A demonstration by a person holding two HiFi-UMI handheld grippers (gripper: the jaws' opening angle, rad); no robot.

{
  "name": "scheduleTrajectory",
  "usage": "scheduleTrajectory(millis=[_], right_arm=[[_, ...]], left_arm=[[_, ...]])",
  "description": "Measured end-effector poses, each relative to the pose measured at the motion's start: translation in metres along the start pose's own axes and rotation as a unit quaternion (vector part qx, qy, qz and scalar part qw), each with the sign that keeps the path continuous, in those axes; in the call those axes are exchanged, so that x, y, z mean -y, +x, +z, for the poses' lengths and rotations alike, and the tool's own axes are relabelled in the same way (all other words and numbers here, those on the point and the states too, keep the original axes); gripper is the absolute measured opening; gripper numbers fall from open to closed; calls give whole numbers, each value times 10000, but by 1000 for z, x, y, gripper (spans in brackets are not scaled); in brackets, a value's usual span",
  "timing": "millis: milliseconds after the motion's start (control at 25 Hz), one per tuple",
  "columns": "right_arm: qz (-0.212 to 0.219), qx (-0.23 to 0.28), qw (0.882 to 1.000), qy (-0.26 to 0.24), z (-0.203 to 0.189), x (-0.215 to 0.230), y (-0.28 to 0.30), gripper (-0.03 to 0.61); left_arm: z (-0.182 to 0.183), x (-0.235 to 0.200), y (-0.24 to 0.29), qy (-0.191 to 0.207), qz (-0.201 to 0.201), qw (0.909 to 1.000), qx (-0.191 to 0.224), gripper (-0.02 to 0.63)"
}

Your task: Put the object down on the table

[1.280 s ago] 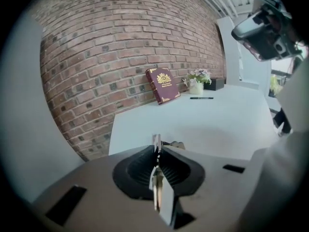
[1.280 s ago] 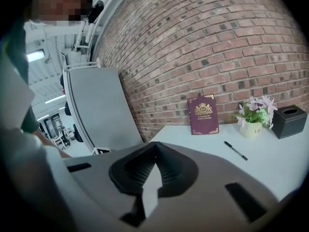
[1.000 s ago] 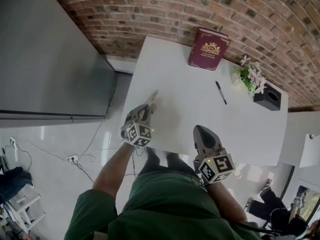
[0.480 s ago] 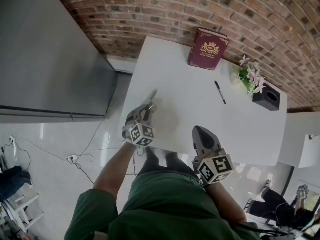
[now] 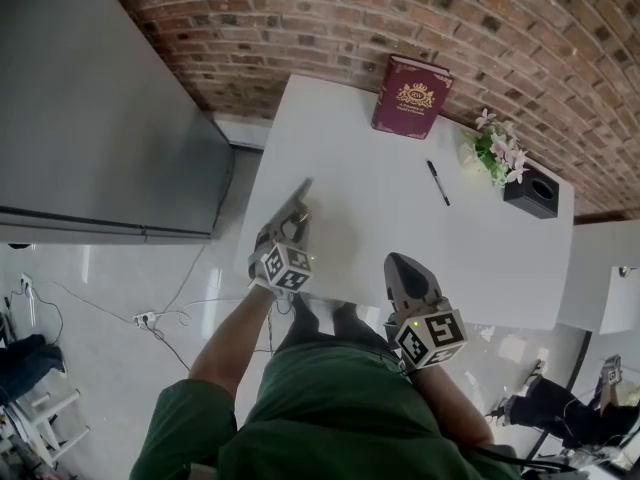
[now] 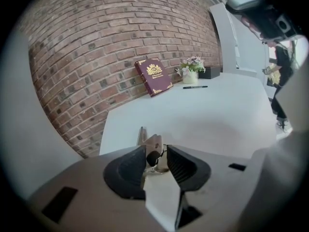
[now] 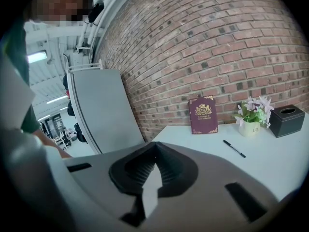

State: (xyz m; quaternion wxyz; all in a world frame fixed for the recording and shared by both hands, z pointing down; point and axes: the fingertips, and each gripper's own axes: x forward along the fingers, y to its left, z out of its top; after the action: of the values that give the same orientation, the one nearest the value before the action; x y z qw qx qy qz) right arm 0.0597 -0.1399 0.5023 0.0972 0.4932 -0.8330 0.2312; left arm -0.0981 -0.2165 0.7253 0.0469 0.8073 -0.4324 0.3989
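Note:
A small metal clip-like object (image 6: 153, 145) with a flat blade pointing forward lies between the jaws of my left gripper (image 6: 155, 152), low over the white table (image 6: 217, 115) near its left front corner. Those jaws are opening, and a gap shows on each side of the object. From the head view the object (image 5: 302, 192) pokes out ahead of the left gripper (image 5: 293, 215). My right gripper (image 5: 400, 264) hovers at the table's front edge, its jaws shut with nothing between them (image 7: 154, 146).
A dark red book (image 5: 411, 97) leans on the brick wall at the table's far edge. A black pen (image 5: 438, 183), a small flower pot (image 5: 495, 153) and a black tissue box (image 5: 538, 193) sit toward the far right. A grey panel (image 5: 90, 118) stands left of the table.
The left gripper has crept a little forward over the table's left front corner with the metal object. The right gripper has stayed where it was.

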Motion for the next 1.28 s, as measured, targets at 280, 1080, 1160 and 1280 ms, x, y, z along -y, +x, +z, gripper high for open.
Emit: scheduleTrajectory(millis=[280,1080,1160,1280], right_arm=[[67,52,10000,-26,1,-5,-4,3],[559,373,9975,-230,30,-25,2,3],[617,447,9967,-270,37,-28,3,2],[701,610,9951,-330,50,-32,3,2]], left_arm=[[5,-4,-16,-169,109,9997,119,127],[129,-64,-167,-2358,481,9428,2306,28],[140,-65,-181,-2485,457,9366,2429,28],[157,-67,-201,-2672,397,9269,2606,26]])
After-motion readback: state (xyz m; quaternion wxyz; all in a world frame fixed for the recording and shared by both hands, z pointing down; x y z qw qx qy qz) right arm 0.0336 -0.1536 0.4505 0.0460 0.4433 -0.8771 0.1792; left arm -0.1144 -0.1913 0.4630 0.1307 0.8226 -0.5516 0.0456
